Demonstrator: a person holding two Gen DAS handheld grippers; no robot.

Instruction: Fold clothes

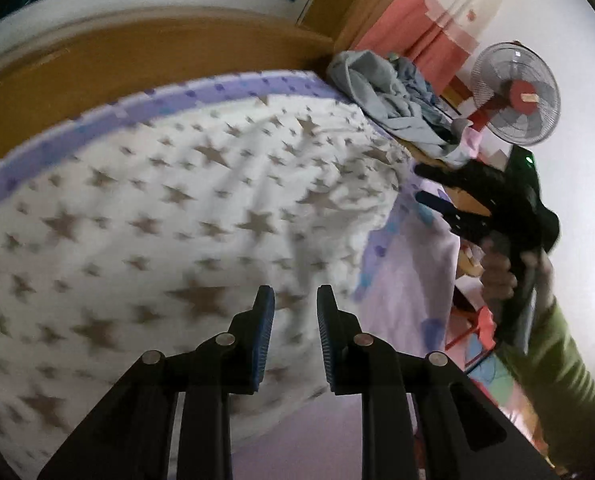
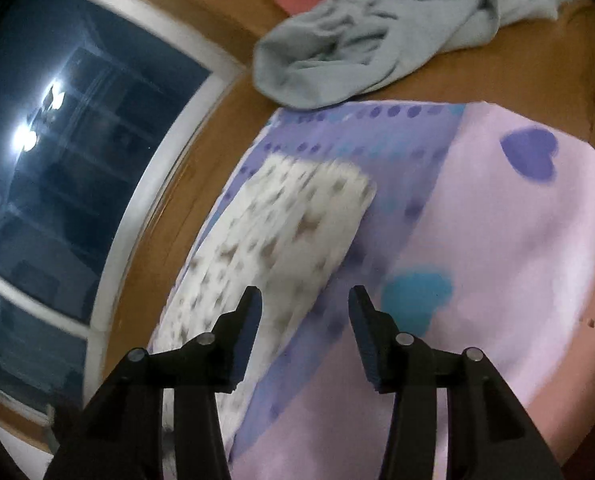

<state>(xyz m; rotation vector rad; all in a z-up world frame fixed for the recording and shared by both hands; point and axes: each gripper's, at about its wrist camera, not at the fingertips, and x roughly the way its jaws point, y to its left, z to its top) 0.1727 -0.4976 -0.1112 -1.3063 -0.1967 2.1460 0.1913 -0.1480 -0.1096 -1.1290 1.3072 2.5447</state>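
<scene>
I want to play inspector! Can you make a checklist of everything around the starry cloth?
Surface: pink and purple heart-print sheet over a wooden platform.
Job's things: white star-print cloth spread flat.
Clutter: heap of grey-blue clothes at the far corner.
Grippers: left gripper and right gripper both open, empty.
Cables: nothing seen.
Surroundings: standing fan, pink curtain, dark window.

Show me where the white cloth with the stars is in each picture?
Left wrist view: the star cloth fills the middle and left, under the left hand-held gripper.
Right wrist view: the star cloth is a narrow strip, centre-left, past the right hand-held gripper.
Shared landmark: the grey clothes pile beyond it.
</scene>
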